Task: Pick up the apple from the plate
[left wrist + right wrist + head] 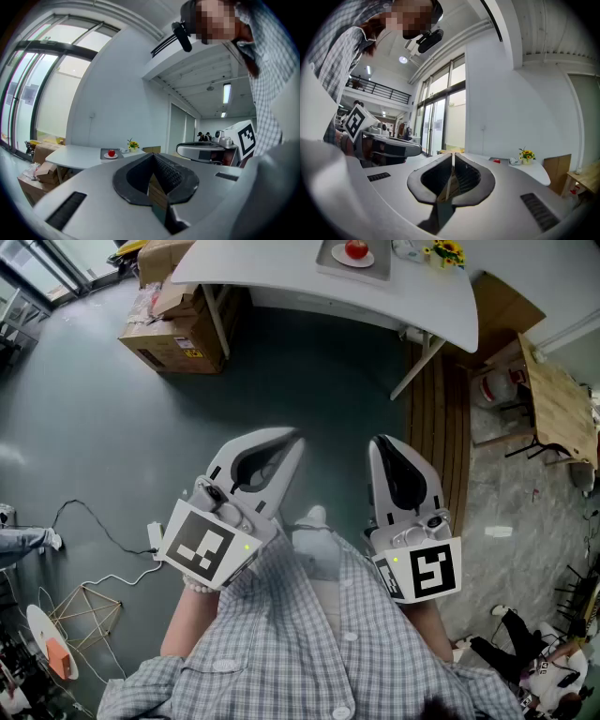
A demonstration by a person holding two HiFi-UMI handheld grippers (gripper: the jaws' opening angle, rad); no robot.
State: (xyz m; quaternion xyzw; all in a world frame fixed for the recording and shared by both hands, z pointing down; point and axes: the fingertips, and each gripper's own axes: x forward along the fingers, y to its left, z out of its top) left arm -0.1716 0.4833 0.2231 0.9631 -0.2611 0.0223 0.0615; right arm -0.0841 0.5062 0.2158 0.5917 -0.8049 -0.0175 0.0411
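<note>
A red apple lies on a small white plate in a grey tray on the white table, far ahead at the top of the head view. In the left gripper view the apple is small and distant; in the right gripper view it is a red speck. My left gripper and right gripper are held side by side close to the body, over the floor, well short of the table. Both have their jaws together with nothing between them.
Cardboard boxes stand under the table's left end. Yellow flowers sit in a pot to the right of the tray. Wooden planks and a wooden table lie to the right. Cables trail on the floor at left.
</note>
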